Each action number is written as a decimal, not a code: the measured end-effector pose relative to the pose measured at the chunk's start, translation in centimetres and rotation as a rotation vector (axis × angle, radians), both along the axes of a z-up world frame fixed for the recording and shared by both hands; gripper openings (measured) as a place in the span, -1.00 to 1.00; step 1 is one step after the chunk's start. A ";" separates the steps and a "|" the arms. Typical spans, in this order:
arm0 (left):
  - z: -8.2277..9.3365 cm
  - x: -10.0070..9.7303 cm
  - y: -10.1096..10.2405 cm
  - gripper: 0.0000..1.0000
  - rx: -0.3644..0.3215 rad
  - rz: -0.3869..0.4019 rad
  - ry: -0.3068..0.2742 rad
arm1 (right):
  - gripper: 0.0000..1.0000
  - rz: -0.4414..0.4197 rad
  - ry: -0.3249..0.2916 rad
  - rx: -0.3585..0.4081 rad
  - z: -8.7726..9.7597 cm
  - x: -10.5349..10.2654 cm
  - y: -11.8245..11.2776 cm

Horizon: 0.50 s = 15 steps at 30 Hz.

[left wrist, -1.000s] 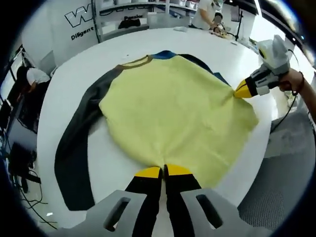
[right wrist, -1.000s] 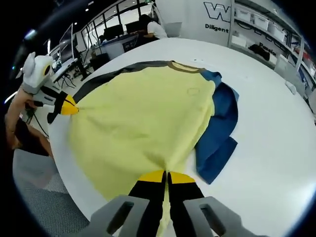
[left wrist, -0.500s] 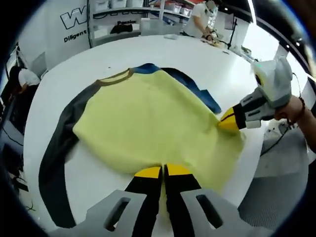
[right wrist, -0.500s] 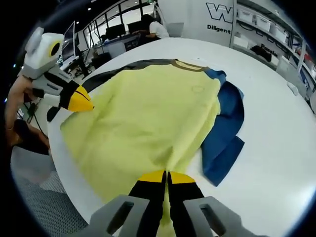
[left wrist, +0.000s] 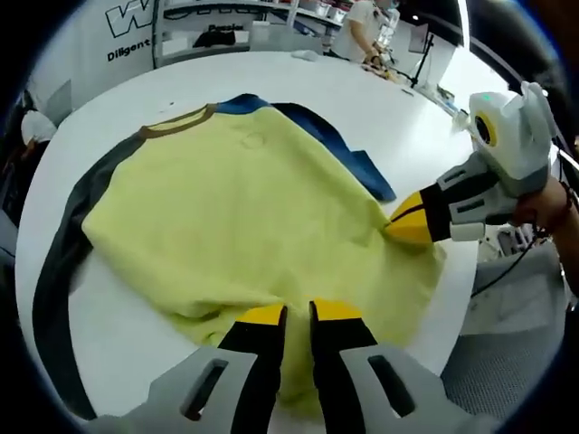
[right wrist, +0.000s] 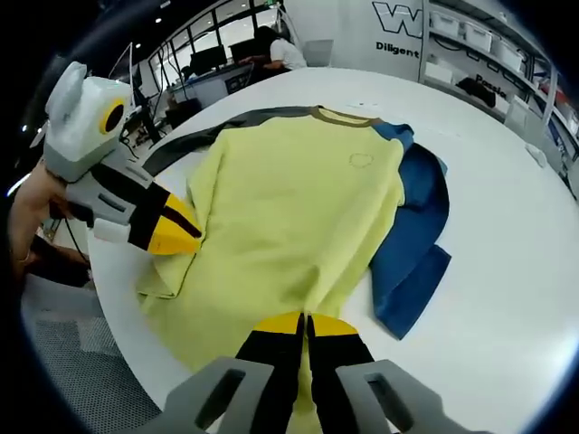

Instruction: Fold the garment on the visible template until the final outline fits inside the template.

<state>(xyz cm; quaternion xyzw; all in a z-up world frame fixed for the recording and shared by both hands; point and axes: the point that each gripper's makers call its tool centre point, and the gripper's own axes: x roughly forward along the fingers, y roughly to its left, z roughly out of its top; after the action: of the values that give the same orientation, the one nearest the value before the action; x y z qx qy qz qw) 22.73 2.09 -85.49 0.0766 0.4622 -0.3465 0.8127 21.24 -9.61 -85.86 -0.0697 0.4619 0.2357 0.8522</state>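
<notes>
A yellow shirt [left wrist: 244, 208] with an olive collar [left wrist: 176, 122], a dark grey sleeve [left wrist: 54, 271] and a blue sleeve [left wrist: 353, 158] lies flat on the white round table. My left gripper [left wrist: 299, 314] is shut on the shirt's near hem, with cloth bunched between its jaws. In the right gripper view, the left gripper [right wrist: 185, 237] holds a lifted, doubled-over corner of the shirt [right wrist: 298, 208]. My right gripper [right wrist: 306, 321] is shut on the hem further along. It enters the left gripper view as the right gripper [left wrist: 398, 228], its tip on the cloth's edge.
The white table [left wrist: 407, 99] curves away close under both grippers, with grey floor [right wrist: 72, 362] below its edge. Bare tabletop [right wrist: 516, 271] lies beyond the blue sleeve [right wrist: 416, 235]. People work at benches at the back [left wrist: 357, 23] [right wrist: 276, 50].
The two grippers have come closer together along the hem. The yellow cloth between them has slackened, and its corner at the left gripper has folded over.
</notes>
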 end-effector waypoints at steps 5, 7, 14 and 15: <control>0.1 -0.4 -0.3 -0.73 -0.058 0.025 0.018 | -1.00 -0.004 0.004 0.001 -0.1 0.0 0.0; 1.0 -0.4 -0.4 -0.63 -0.117 0.066 0.028 | -1.00 -0.005 0.005 0.000 -0.2 0.0 0.0; 3.0 -0.4 1.4 -0.53 -0.069 0.057 -0.099 | -1.00 -0.033 -0.003 0.031 0.1 0.0 0.0; 3.1 -0.9 1.7 -0.46 -0.052 0.051 -0.112 | -0.90 -0.029 -0.012 0.049 0.5 -0.2 0.1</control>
<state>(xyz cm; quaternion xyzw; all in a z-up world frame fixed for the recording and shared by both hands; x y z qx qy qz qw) 21.82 3.83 -82.36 0.0627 0.4086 -0.3327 0.8476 21.03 -9.46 -85.39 -0.0436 0.4516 0.2342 0.8598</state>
